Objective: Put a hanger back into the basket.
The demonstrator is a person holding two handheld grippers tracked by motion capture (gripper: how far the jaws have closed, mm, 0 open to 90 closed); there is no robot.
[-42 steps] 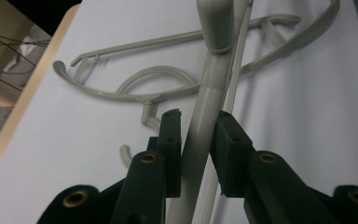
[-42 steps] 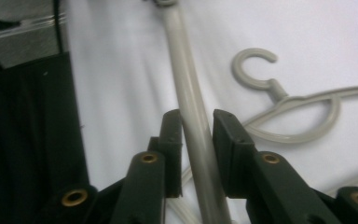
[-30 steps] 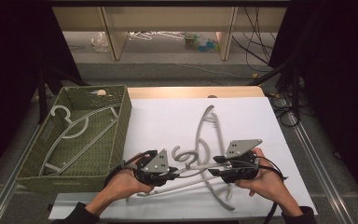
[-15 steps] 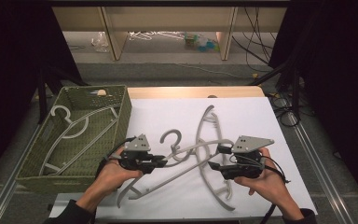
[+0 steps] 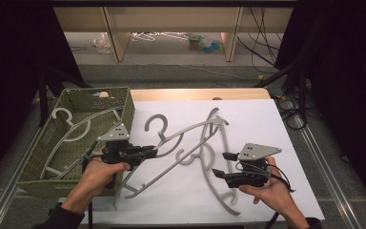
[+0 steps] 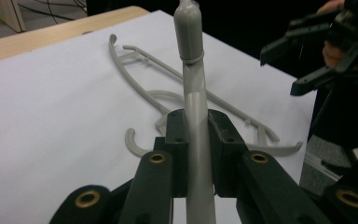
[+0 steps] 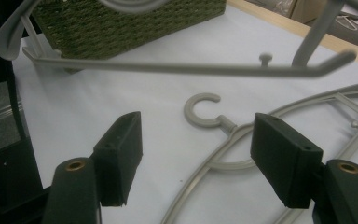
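Hanger point(image 5: 181, 143), grey plastic, is lifted at one end off the white sheet point(image 5: 267, 124), its hook point(image 5: 155, 125) toward the far edge, its bar slanting down toward the near edge of the desk point(image 5: 195, 93). Left hand-held gripper point(image 5: 147, 152) is clamped on one of its arms; in the left gripper view the black jaws press on the grey bar point(image 6: 198, 140) from both sides. Hanger sits just beside the green woven basket point(image 5: 124, 109), which already holds a hanger of the same kind point(image 5: 74, 131).

Second hanger point(image 5: 219, 162) lies flat on the sheet under and beside the raised one, the two crossing near the middle. Right hand-held gripper point(image 5: 221, 167) hovers over it with jaws apart, having just been opening, nothing between the pads point(image 7: 121, 154); the small hook point(image 7: 203, 112) shows beyond them.

Step in hand, as I read it: carrying one hanger from the pile to the basket, right side freshly let go. Next move likely calls for raising the held hanger clear of the other so they do not snag, swinging it over the basket rim point(image 5: 95, 89), lowering it lengthwise alongside the one inside, then releasing.
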